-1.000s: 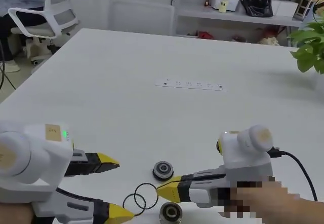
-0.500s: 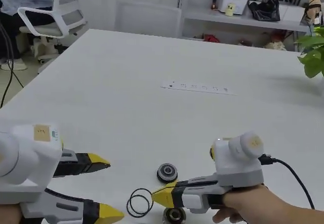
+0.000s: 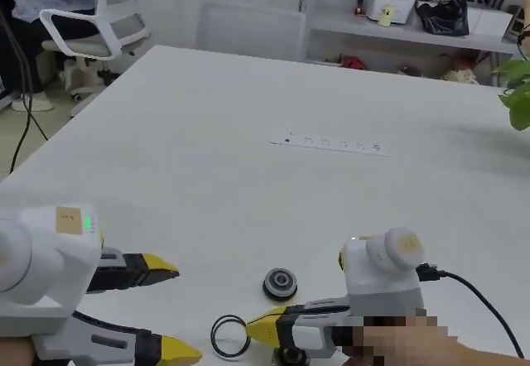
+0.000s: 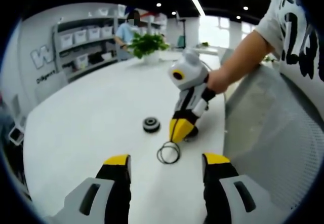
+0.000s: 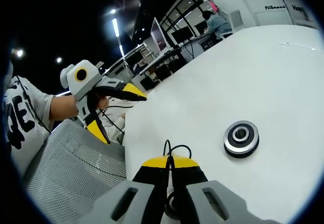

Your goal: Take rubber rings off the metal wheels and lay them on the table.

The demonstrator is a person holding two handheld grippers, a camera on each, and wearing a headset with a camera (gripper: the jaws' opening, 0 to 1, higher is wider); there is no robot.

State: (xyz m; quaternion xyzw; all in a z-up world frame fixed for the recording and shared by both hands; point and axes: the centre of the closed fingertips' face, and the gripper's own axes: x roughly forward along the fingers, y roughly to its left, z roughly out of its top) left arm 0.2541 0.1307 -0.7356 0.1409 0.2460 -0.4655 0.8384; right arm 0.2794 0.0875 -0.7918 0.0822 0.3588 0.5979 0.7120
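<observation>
White surface (image 3: 248, 175) seen from the head view, with both gripper views. The left gripper (image 3: 168, 309), at the near left, is released, its yellow-tipped jaws spread wide and held above the surface. The right gripper (image 3: 263, 330), at the near centre, is clenched, its jaws pressed together with the tips at the right edge of two thin black rubber rings (image 3: 230, 335) that lie overlapping on the surface; whether the tips pinch a ring cannot be told. A round metal wheel with a dark rim (image 3: 280, 283) lies flat just beyond the rings. A second metal wheel (image 3: 290, 355) sits partly hidden under the right gripper's jaws.
</observation>
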